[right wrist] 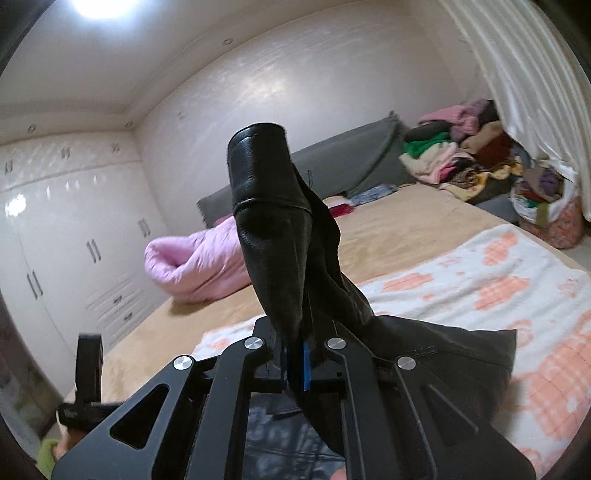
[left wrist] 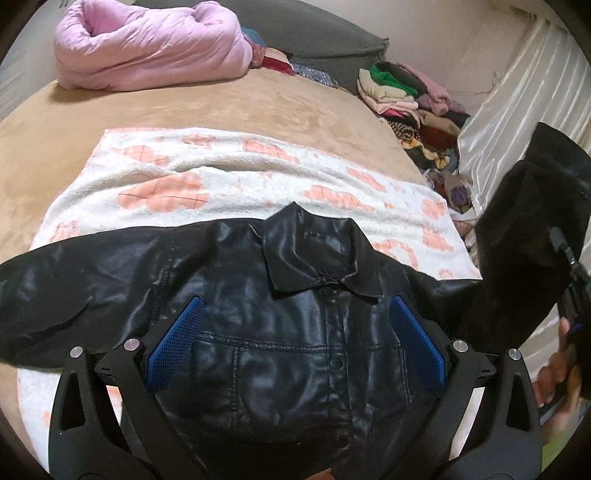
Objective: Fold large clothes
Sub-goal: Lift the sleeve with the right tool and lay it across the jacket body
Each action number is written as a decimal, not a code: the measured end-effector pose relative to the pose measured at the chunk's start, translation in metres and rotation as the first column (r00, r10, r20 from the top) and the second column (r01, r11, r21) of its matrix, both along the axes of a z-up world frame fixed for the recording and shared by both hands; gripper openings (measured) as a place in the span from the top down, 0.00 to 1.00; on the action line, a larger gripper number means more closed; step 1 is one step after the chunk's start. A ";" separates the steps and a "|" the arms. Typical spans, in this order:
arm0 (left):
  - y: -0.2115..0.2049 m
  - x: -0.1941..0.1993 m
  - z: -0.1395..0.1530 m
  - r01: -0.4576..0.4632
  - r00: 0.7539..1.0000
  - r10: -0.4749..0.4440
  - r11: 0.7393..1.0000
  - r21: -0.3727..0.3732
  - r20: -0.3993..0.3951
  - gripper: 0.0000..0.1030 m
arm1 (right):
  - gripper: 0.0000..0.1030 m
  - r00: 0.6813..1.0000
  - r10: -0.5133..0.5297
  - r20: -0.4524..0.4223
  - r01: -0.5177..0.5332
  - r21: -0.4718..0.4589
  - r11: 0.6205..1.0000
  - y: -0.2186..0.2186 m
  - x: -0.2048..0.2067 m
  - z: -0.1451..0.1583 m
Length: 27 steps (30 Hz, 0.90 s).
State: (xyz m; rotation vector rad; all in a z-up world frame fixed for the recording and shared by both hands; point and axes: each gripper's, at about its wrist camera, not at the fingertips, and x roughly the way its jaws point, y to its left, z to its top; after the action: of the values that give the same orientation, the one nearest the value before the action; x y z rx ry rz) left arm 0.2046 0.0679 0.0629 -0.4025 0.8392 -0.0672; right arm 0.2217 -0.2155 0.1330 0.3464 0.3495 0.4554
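On the bed, a black jacket lies front up on a white blanket with peach cloud shapes, collar toward the far side. Glossy faux-leather look, creased, with snap buttons down the placket, stitched chest pockets and a flat pointed collar. One sleeve lies spread out flat to the left in the left wrist view. Other sleeve is lifted off the bed: right gripper is clamped on it, jaws closed tight with the fabric pinched between the blue pads, cuff end standing up above the fingers as a dark tube with a stitched band. Left gripper hovers over the jacket's chest, jaws wide apart, blue ribbed pads clear of the fabric, nothing held. Blanket is fluffy terry-like pile; under it a tan plush bedspread covers the mattress. Pink quilted duvet is bunched in a soft roll at the far end, a grey headboard cushion behind it. Pile of mixed folded clothes, green, cream, pink and maroon, sits at the far corner, next to a shiny white pleated curtain. Walls are pale with a faint sheen; a glossy white wardrobe with bar handles fills one side, under a bright ceiling light.
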 end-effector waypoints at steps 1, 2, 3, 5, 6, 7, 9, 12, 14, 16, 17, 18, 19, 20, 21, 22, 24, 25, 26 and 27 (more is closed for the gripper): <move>0.005 -0.001 0.001 -0.006 1.000 0.006 1.000 -0.009 0.004 0.09 | 0.95 1.000 0.015 -0.003 -0.015 -0.005 1.000 0.010 0.001 -0.002; 0.008 -0.002 0.001 -0.008 1.000 0.009 1.000 -0.016 0.006 0.09 | 0.95 0.999 0.034 -0.006 -0.034 -0.010 0.999 0.018 0.002 -0.007; 0.014 -0.003 0.001 -0.013 1.000 0.013 0.999 -0.035 0.007 0.09 | 0.95 0.999 0.045 -0.009 -0.046 -0.014 0.999 0.025 0.002 -0.009; 0.023 -0.006 0.002 -0.013 1.000 0.014 0.997 -0.073 0.014 0.09 | 0.95 0.998 0.068 -0.017 -0.069 -0.044 0.997 0.045 0.001 -0.015; 0.026 -0.007 0.002 -0.015 1.000 0.017 0.996 -0.085 0.015 0.09 | 0.95 0.997 0.076 -0.020 -0.077 -0.057 0.995 0.051 -0.001 -0.018; 0.032 -0.010 0.003 -0.020 1.000 0.022 0.994 -0.106 0.021 0.09 | 0.95 0.996 0.086 -0.025 -0.087 -0.071 0.994 0.060 -0.001 -0.021; 0.039 -0.013 0.003 -0.024 0.999 0.028 0.992 -0.128 0.032 0.09 | 0.95 0.994 0.103 -0.040 -0.106 -0.077 0.991 0.070 -0.003 -0.030; 0.050 -0.020 0.003 -0.030 0.998 0.037 0.988 -0.154 0.046 0.09 | 0.96 0.990 0.124 -0.068 -0.131 -0.103 0.986 0.088 -0.006 -0.043; 0.056 -0.022 0.001 -0.033 0.998 0.042 0.985 -0.170 0.052 0.09 | 0.96 0.987 0.142 -0.081 -0.151 -0.123 0.981 0.103 -0.009 -0.052; 0.060 -0.024 -0.001 -0.038 0.997 0.048 0.984 -0.175 0.056 0.09 | 0.96 0.984 0.151 -0.096 -0.164 -0.144 0.976 0.113 -0.011 -0.060; 0.061 -0.025 -0.002 -0.037 0.997 0.048 0.984 -0.175 0.056 0.09 | 0.96 0.983 0.152 -0.107 -0.167 -0.152 0.974 0.119 -0.011 -0.065; 0.063 -0.027 -0.003 -0.035 0.997 0.046 0.984 -0.177 0.056 0.09 | 0.96 0.981 0.154 -0.120 -0.172 -0.151 0.974 0.123 -0.011 -0.071; 0.064 -0.029 -0.006 -0.034 0.997 0.045 0.982 -0.184 0.056 0.09 | 0.96 0.979 0.157 -0.128 -0.176 -0.151 0.973 0.123 -0.007 -0.076; 0.065 -0.030 -0.007 -0.033 0.997 0.045 0.982 -0.188 0.057 0.09 | 0.96 0.978 0.156 -0.140 -0.178 -0.157 0.972 0.129 -0.008 -0.082; 0.067 -0.031 -0.009 -0.032 0.997 0.044 0.981 -0.192 0.058 0.09 | 0.95 0.976 0.158 -0.148 -0.182 -0.161 0.970 0.132 -0.007 -0.086; 0.069 -0.032 -0.011 -0.035 0.997 0.047 0.981 -0.193 0.058 0.09 | 0.95 0.974 0.160 -0.161 -0.188 -0.172 0.967 0.137 -0.006 -0.093; 0.073 -0.033 -0.015 -0.044 0.997 0.055 0.979 -0.198 0.053 0.09 | 0.95 0.970 0.161 -0.184 -0.194 -0.178 0.965 0.144 -0.006 -0.104; 0.076 -0.034 -0.018 -0.047 0.997 0.058 0.979 -0.199 0.051 0.09 | 0.94 0.966 0.165 -0.201 -0.202 -0.182 0.962 0.148 -0.006 -0.110; 0.078 -0.035 -0.018 -0.051 0.997 0.062 0.979 -0.199 0.051 0.09 | 0.93 0.962 0.166 -0.217 -0.207 -0.185 0.961 0.151 -0.006 -0.117; 0.079 -0.036 -0.020 -0.054 0.997 0.066 0.979 -0.199 0.051 0.09 | 0.92 0.959 0.169 -0.230 -0.214 -0.187 0.959 0.153 -0.006 -0.123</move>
State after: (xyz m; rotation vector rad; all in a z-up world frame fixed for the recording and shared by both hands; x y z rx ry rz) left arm 0.1686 0.1470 0.0434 -0.6095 0.7654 -0.1061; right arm 0.2161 -0.0628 0.0104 0.1546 0.6381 0.5687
